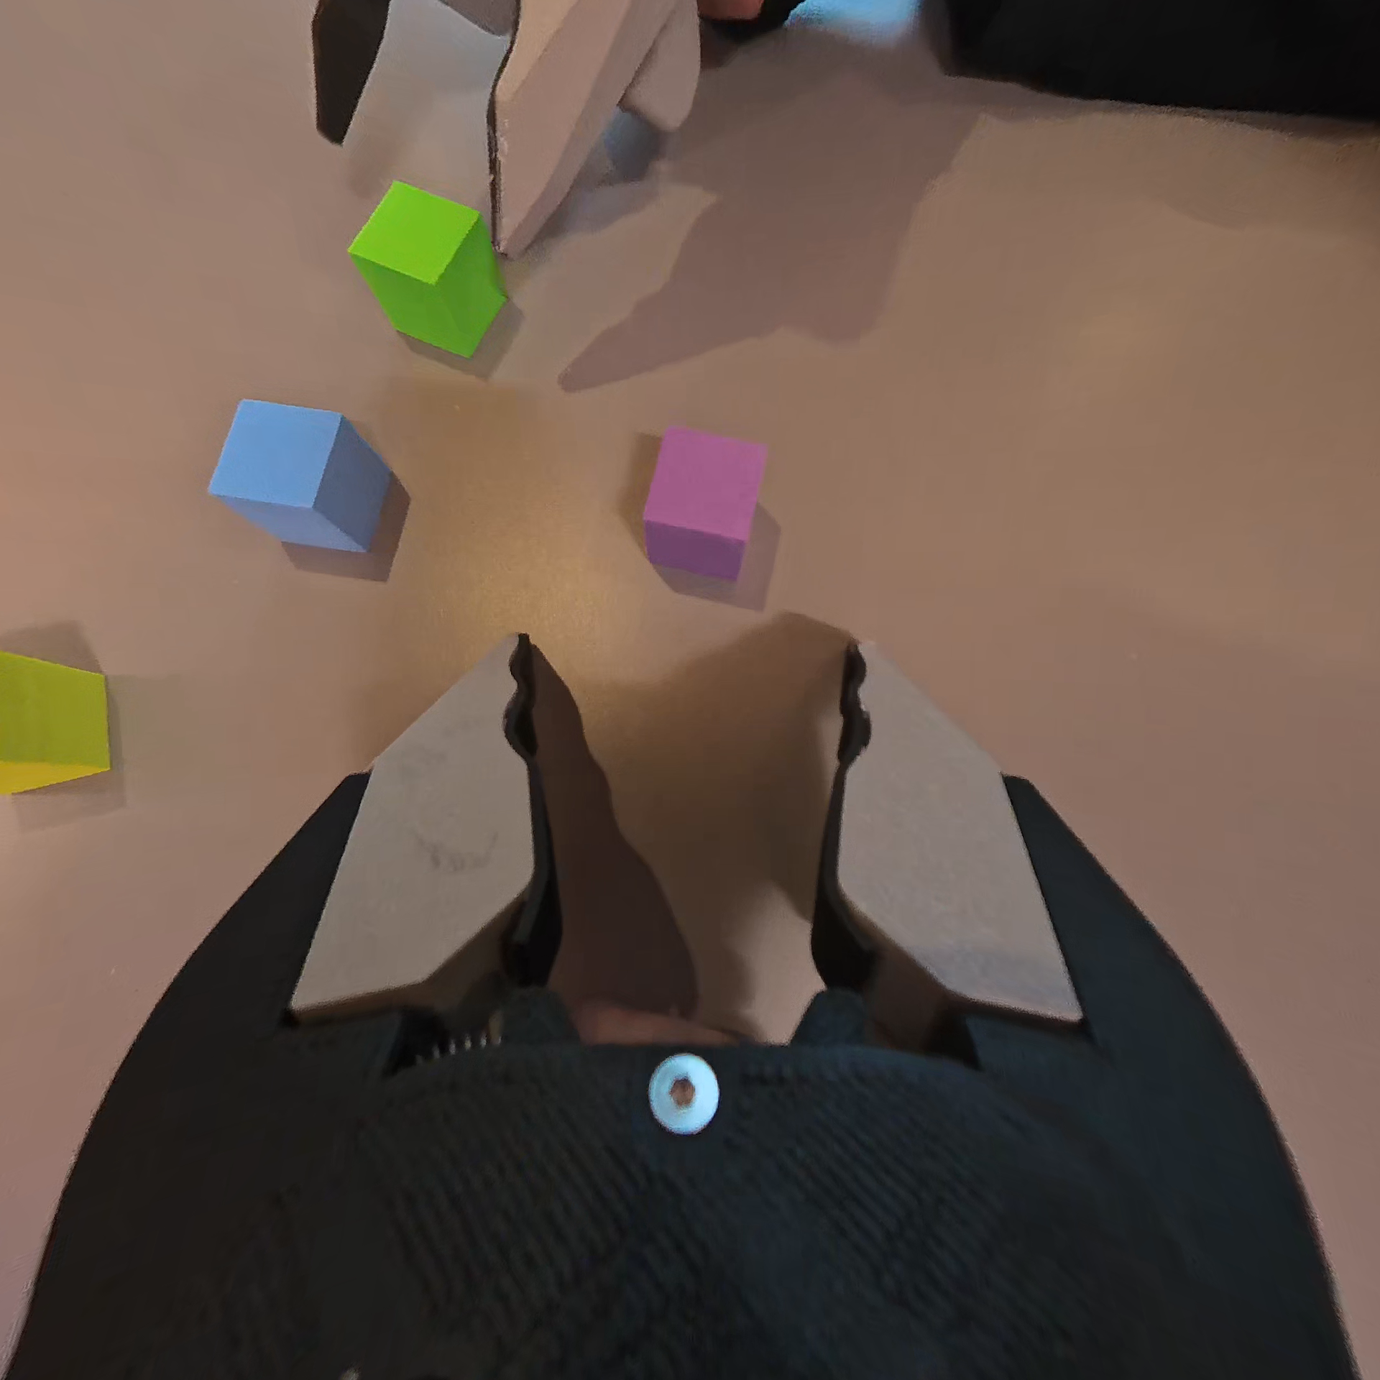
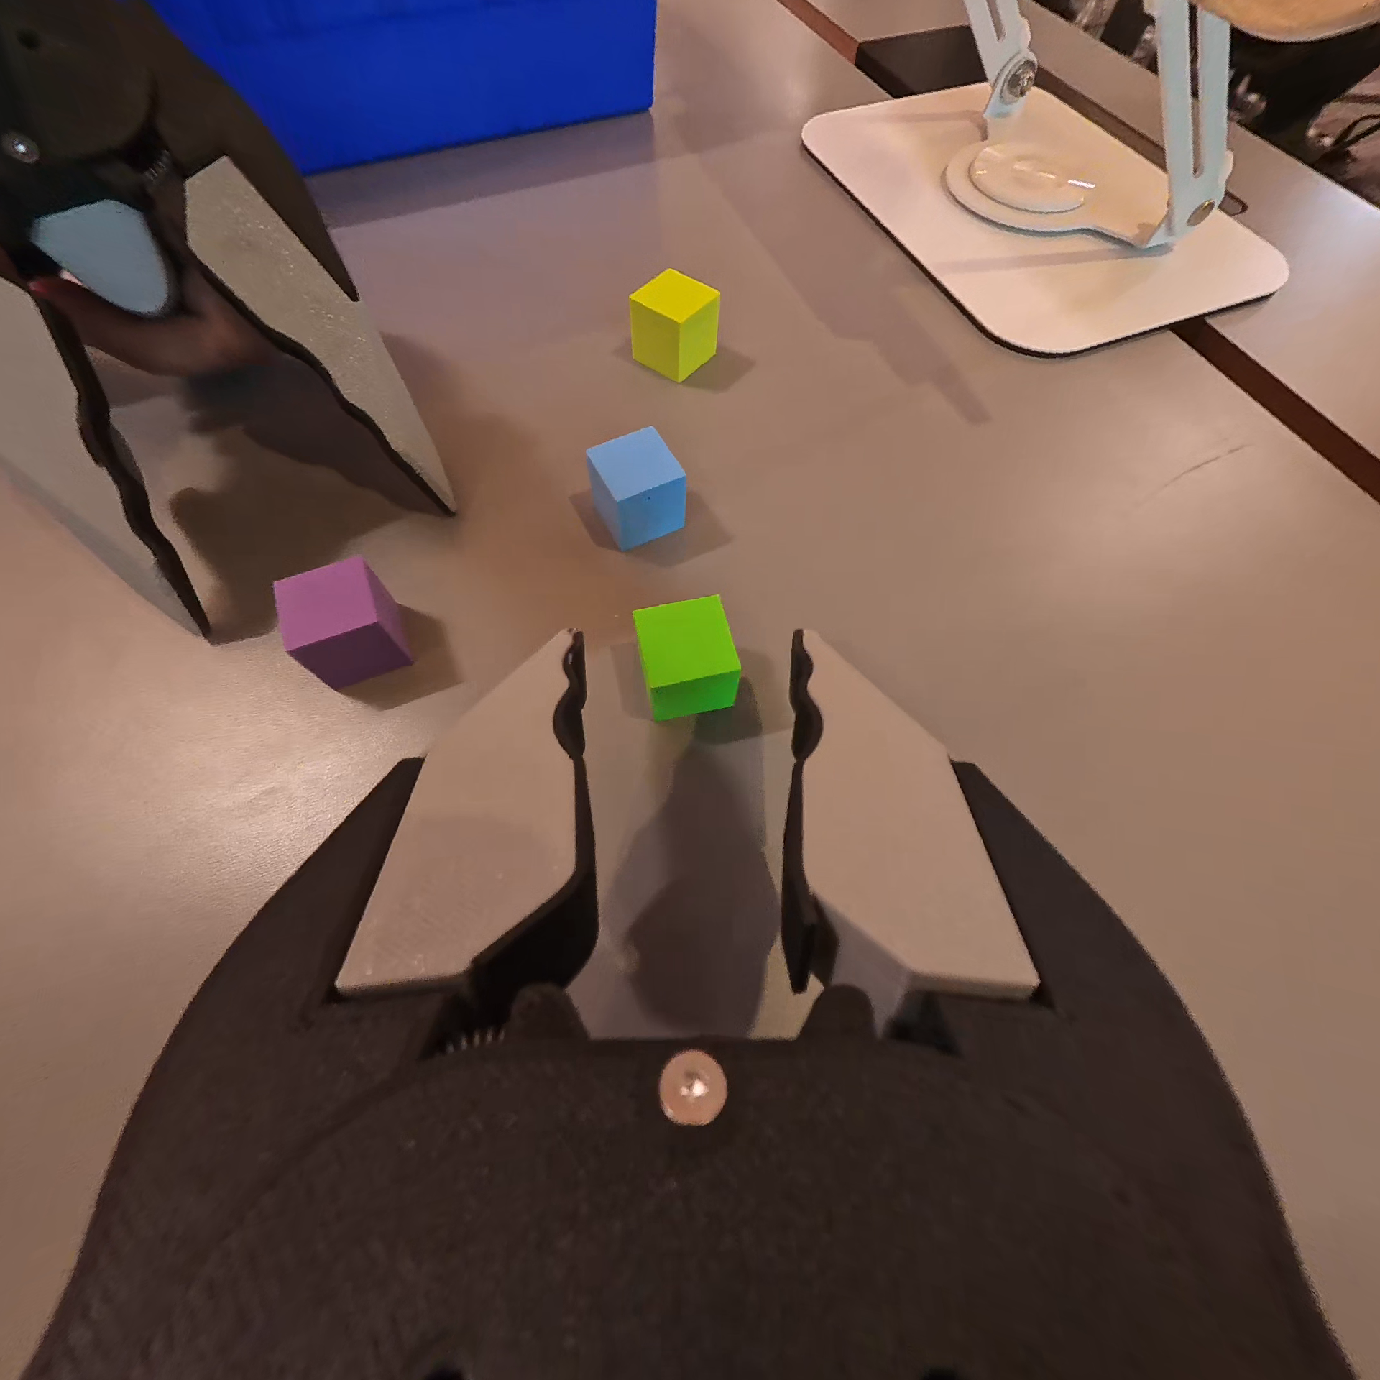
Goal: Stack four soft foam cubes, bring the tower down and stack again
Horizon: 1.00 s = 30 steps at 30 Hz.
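Between the spread fingertips of the right gripper [image 2: 685,633] sits the green cube [image 2: 687,657], loose on the table [image 2: 971,597], fingers wide and not touching it. Just beyond it stands the blue cube [image 2: 636,487], farther still the yellow cube [image 2: 674,323]. The purple cube [image 2: 341,620] lies off to that gripper's left, just ahead of the left gripper [image 1: 687,646], which hovers wide open and empty. A white stand base [image 2: 1045,224] sits far right.

From my remote seat it looked like an office or lab bench: a smooth grey-brown tabletop [image 2: 1008,597], a white flat-based metal stand [image 2: 1045,224], a solid blue plastic bin [image 2: 448,67], and a dark-edged neighbouring desk [image 2: 1284,403].
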Each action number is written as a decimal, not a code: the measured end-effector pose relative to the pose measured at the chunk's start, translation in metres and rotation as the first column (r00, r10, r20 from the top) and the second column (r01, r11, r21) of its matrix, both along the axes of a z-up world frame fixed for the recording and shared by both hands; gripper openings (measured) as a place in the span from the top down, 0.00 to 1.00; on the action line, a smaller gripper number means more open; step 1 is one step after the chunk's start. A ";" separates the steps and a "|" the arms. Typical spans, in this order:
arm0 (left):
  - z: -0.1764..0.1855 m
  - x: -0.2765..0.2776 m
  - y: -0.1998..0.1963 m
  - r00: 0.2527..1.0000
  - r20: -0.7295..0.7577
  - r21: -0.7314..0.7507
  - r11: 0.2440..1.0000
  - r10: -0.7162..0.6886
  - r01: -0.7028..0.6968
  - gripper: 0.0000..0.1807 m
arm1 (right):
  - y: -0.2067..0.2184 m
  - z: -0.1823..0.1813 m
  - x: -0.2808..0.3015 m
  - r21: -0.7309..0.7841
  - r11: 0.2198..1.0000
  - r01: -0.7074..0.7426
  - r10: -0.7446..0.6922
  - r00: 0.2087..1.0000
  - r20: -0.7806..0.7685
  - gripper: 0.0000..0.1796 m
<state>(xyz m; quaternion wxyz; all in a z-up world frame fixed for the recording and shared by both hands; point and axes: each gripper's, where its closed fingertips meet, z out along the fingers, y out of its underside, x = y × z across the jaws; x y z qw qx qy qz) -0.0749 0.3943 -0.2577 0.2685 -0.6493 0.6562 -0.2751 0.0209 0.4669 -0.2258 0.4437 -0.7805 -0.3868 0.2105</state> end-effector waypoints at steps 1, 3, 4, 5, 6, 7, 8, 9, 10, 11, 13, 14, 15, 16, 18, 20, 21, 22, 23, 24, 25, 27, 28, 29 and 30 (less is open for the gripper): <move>0.000 0.001 0.000 1.000 0.004 0.000 1.000 0.001 -0.001 0.55 | 0.001 -0.001 0.000 -0.011 1.000 0.000 0.000 1.000 -0.001 0.70; 0.000 0.001 0.000 1.000 0.008 -0.001 1.000 0.001 -0.001 0.55 | 0.003 -0.004 -0.001 -0.027 1.000 -0.009 0.009 1.000 0.013 0.71; 0.000 0.001 0.000 1.000 0.009 -0.001 1.000 0.001 -0.001 0.55 | 0.003 -0.007 -0.002 -0.036 0.999 -0.013 0.014 1.000 0.027 0.71; 0.000 0.001 0.000 1.000 0.010 -0.001 1.000 0.001 -0.001 0.55 | 0.002 -0.010 -0.003 -0.047 0.999 -0.020 0.022 0.999 0.043 0.72; 0.000 0.001 0.000 1.000 0.011 -0.001 1.000 0.001 -0.001 0.55 | 0.002 -0.013 -0.003 -0.056 0.998 -0.023 0.026 0.998 0.061 0.74; 0.000 0.002 0.000 1.000 0.012 0.000 1.000 0.003 -0.003 0.55 | 0.002 -0.016 -0.004 -0.063 0.998 -0.025 0.030 0.997 0.077 0.77; 0.000 0.002 0.000 1.000 0.013 0.000 1.000 0.005 -0.005 0.55 | 0.001 -0.017 -0.005 -0.064 0.997 -0.031 0.037 0.995 0.089 0.82; 0.000 0.003 0.000 1.000 0.014 0.000 1.000 0.007 -0.007 0.55 | 0.000 -0.017 -0.006 -0.058 0.998 -0.039 0.045 0.994 0.095 0.86; 0.000 0.003 0.000 1.000 0.014 0.000 1.000 0.008 -0.008 0.55 | 0.001 -0.016 -0.006 -0.042 0.998 -0.037 0.041 0.994 0.100 0.86; 0.000 0.003 0.000 1.000 0.014 0.000 1.000 0.009 -0.009 0.56 | 0.001 -0.014 -0.006 -0.028 0.999 -0.040 0.043 0.994 0.098 0.86; 0.000 0.003 0.001 1.000 0.015 0.000 1.000 0.007 -0.007 0.56 | -0.001 -0.010 -0.008 -0.013 0.999 -0.051 0.051 0.996 0.074 0.86; 0.000 0.002 0.001 1.000 0.014 0.000 1.000 0.007 -0.007 0.56 | -0.003 -0.007 -0.009 -0.011 0.998 -0.055 0.056 0.997 0.052 0.86; 0.000 0.000 0.003 1.000 0.011 0.000 1.000 0.010 -0.010 0.57 | -0.005 -0.004 -0.010 -0.017 0.998 -0.067 0.068 0.997 0.026 0.86; 0.000 -0.002 0.005 1.000 0.006 0.001 1.000 0.016 -0.016 0.58 | -0.008 -0.001 -0.012 -0.024 0.996 -0.082 0.082 0.997 0.000 0.86; 0.000 -0.008 0.010 1.000 0.001 0.001 1.000 0.030 -0.030 0.59 | -0.015 0.006 -0.017 -0.026 0.993 -0.115 0.114 0.993 -0.039 0.86; 0.001 -0.011 0.016 0.999 0.009 -0.001 0.999 0.047 -0.047 0.61 | -0.021 0.013 -0.023 -0.016 0.990 -0.140 0.138 0.988 -0.065 0.86; 0.001 -0.012 0.018 0.998 0.015 -0.002 0.998 0.055 -0.055 0.63 | -0.024 0.016 -0.026 -0.013 0.989 -0.147 0.146 0.987 -0.073 0.86; 0.001 -0.012 0.020 0.998 0.019 -0.002 0.998 0.061 -0.061 0.65 | -0.027 0.019 -0.030 -0.012 0.987 -0.157 0.156 0.985 -0.078 0.86; 0.001 -0.011 0.020 0.998 0.022 -0.002 0.998 0.064 -0.064 0.65 | -0.030 0.022 -0.035 -0.009 0.985 -0.172 0.170 0.982 -0.081 0.86; 0.001 -0.011 0.020 0.998 0.023 -0.001 0.998 0.066 -0.066 0.65 | -0.034 0.024 -0.040 -0.006 0.982 -0.188 0.187 0.979 -0.078 0.86; 0.001 -0.011 0.020 0.997 0.023 -0.001 0.998 0.067 -0.067 0.65 | -0.038 0.025 -0.044 -0.004 0.979 -0.203 0.203 0.977 -0.070 0.86; 0.001 -0.010 0.020 0.997 0.023 0.000 0.998 0.070 -0.070 0.65 | -0.046 0.026 -0.053 -0.001 0.973 -0.231 0.230 0.972 -0.047 0.86; 0.001 -0.010 0.020 0.997 0.023 -0.001 0.998 0.071 -0.071 0.65 | -0.050 0.026 -0.057 0.000 0.970 -0.242 0.242 0.970 -0.035 0.86; 0.001 -0.010 0.020 0.997 0.023 -0.001 0.998 0.070 -0.070 0.65 | -0.054 0.026 -0.061 0.001 0.967 -0.253 0.253 0.967 -0.024 0.86; 0.001 -0.010 0.020 0.997 0.024 0.000 0.998 0.070 -0.070 0.65 | -0.057 0.027 -0.064 0.003 0.965 -0.263 0.263 0.965 -0.014 0.86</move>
